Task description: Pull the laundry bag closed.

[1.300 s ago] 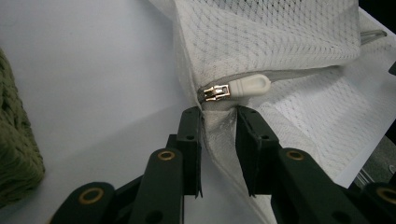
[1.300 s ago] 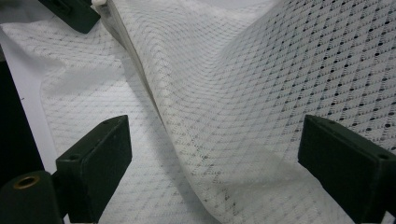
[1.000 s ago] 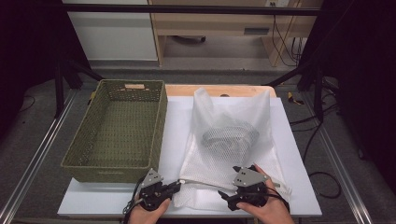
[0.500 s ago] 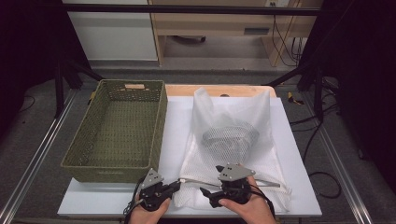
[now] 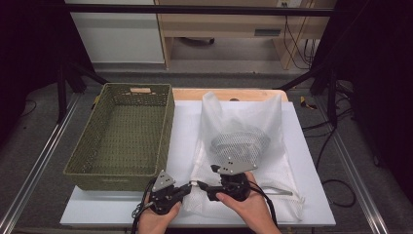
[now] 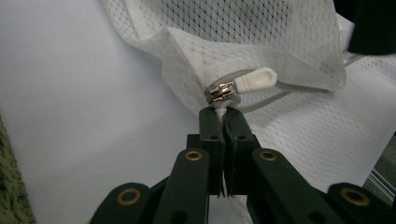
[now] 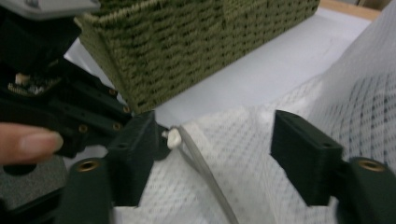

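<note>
Fingers of the left gripper (image 6: 223, 116) are pressed together on the corner of a white mesh bag (image 5: 243, 146), just below the zip slider (image 6: 222, 91) and its white pull tab (image 6: 257, 79); fingers of the right gripper (image 7: 212, 154) stand well apart and have just been closing, with the zip tape and pull tab (image 7: 173, 137) between them but nothing pinched yet. The bag lies on the white table (image 5: 185, 131), its near corner at the front edge, with a netted bundle (image 5: 241, 141) seen inside. For the step judged to be in hand, opening the zip, the corner should be kept pinned by the left gripper (image 5: 168, 190) while the tab is taken squarely by the right gripper (image 5: 214, 185) and drawn along the tape, not upward, so the thin mesh is not bunched or caught. From the left gripper view the slider and tab are shown sharply. From the right gripper view the tab is seen beside one finger, near the green basket (image 7: 196, 42). From the high view the whole bag, the basket (image 5: 124, 136) beside it and both hands are given.
</note>
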Available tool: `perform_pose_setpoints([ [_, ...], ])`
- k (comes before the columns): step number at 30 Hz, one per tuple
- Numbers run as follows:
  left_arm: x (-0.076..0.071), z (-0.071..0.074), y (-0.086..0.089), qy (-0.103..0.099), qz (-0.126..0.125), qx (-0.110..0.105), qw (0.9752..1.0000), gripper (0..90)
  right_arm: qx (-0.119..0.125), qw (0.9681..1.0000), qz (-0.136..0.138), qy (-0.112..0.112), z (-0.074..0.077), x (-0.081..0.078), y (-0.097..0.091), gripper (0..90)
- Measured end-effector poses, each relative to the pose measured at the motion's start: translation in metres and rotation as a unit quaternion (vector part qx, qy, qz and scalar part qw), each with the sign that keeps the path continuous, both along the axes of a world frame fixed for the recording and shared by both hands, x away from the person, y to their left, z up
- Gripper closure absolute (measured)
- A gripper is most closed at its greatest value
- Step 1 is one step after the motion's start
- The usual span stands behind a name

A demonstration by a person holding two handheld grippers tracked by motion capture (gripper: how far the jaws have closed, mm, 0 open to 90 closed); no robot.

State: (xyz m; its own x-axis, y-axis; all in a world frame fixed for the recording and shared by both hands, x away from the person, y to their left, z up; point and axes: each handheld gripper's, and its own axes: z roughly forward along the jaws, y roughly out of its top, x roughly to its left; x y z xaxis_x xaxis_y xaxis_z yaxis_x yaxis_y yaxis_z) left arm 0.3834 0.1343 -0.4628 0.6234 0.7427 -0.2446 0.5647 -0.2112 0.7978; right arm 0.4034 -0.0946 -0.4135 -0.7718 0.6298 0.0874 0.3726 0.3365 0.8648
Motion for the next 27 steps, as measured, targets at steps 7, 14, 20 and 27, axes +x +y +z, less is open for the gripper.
perform_pose_setpoints([
  [7,-0.003,-0.006,0.0,0.003,0.009,-0.006,0.9999,88.2,0.023,0.9996,-0.003,0.016,-0.004,-0.001,0.004,44.4],
  [14,-0.006,-0.004,-0.002,-0.007,0.009,-0.004,0.9999,88.2,0.045,0.9979,0.023,0.042,-0.012,-0.005,0.007,59.3],
  [20,-0.006,-0.004,-0.001,-0.008,0.008,-0.004,0.9999,88.2,0.05,0.9966,0.03,0.058,-0.017,-0.002,0.01,65.3],
  [27,-0.007,-0.003,-0.002,-0.009,0.007,-0.006,0.9999,88.2,0.063,0.9945,0.038,0.074,-0.023,0.001,0.01,65.6],
])
